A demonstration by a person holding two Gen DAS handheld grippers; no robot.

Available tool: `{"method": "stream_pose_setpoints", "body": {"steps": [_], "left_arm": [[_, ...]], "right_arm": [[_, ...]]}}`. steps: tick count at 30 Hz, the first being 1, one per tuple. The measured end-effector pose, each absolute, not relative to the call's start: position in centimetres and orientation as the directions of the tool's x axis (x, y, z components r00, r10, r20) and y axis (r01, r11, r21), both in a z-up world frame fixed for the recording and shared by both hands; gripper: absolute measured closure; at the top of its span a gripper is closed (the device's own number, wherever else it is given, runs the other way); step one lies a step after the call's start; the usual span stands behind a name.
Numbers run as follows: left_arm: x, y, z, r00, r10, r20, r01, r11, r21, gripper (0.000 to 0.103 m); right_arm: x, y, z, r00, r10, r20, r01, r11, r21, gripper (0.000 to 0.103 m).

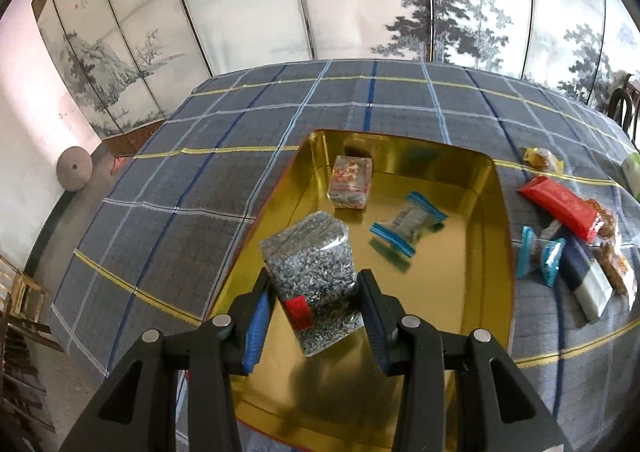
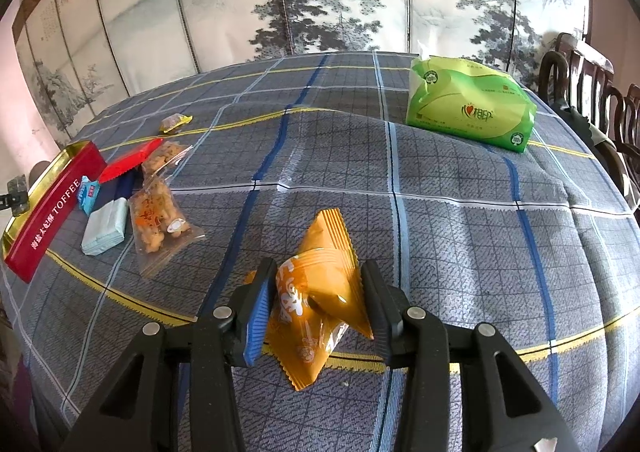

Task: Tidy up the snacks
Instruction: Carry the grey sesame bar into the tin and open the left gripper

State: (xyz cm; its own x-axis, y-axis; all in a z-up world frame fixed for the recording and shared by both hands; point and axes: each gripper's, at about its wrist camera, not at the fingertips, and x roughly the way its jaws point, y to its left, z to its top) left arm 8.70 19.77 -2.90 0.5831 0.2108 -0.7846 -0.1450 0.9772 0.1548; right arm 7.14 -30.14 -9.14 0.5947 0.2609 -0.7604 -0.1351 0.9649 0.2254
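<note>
My left gripper (image 1: 316,284) is shut on a clear packet of grey speckled snack with a red label (image 1: 312,252), held tilted above the open gold tin (image 1: 460,292). Inside the tin lie a clear packet with red print (image 1: 350,182) and a blue-ended packet (image 1: 408,222). My right gripper (image 2: 318,280) is low over the checked tablecloth, its pads pressing both sides of an orange packet (image 2: 308,316). A second orange packet (image 2: 332,236) lies against the first, just beyond the fingertips. The tin's red side (image 2: 52,212) shows at the far left of the right wrist view.
Beside the tin lie a red packet (image 2: 130,164), a pale blue packet (image 2: 106,226), a clear bag of fried snacks (image 2: 160,212) and a small yellow packet (image 2: 174,122). A green tissue pack (image 2: 468,108) sits at the back right. Dark wooden chairs (image 2: 592,84) stand past the table's right edge.
</note>
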Motion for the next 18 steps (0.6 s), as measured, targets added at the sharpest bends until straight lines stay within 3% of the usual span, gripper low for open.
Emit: {"method": "stream_pose_setpoints", "body": {"steps": [18], "left_arm": [[12.0,21.3,-4.7,0.534,0.233,-0.812,-0.105,0.972,0.21,0.061]], "right_arm": [[7.3,-30.2,-9.1,0.591,0.252,-0.766,-0.128,0.967,0.219,0.063]]}}
